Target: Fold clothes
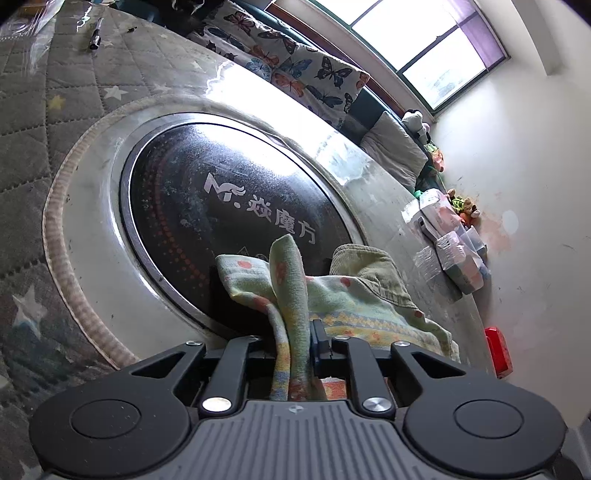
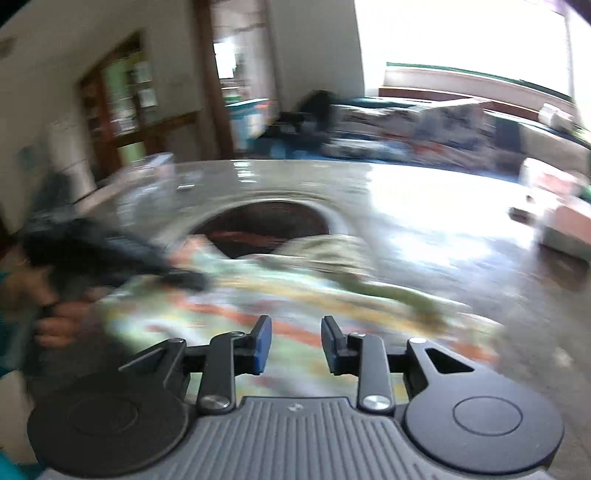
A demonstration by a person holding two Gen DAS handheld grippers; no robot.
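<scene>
**Left gripper pinches the garment, right gripper is spread above it**

On the round black plate set in the table you can read a white logo "M." and the Chinese characters "焱魔方". No other writing is readable.

You hold two grippers. Your left gripper has its fingers pressed together on a bunched fold of the garment, a pale green piece with orange spots and a yellow patterned band. The fold stands up between the fingers, and the rest of the garment lies on the table, partly over the near edge of the black plate. A ribbed green part shows at its far side.

Your right gripper has its fingers spread, with nothing between them; two blue pads are visible. It is above the garment, but this view is blurred, so I cannot tell if it touches. Your left hand with the other gripper appears at the left side there.

Around: a butterfly-pattern cover beyond the table, several boxes near the wall, one red object, one small dark tool on the quilted mat.
</scene>
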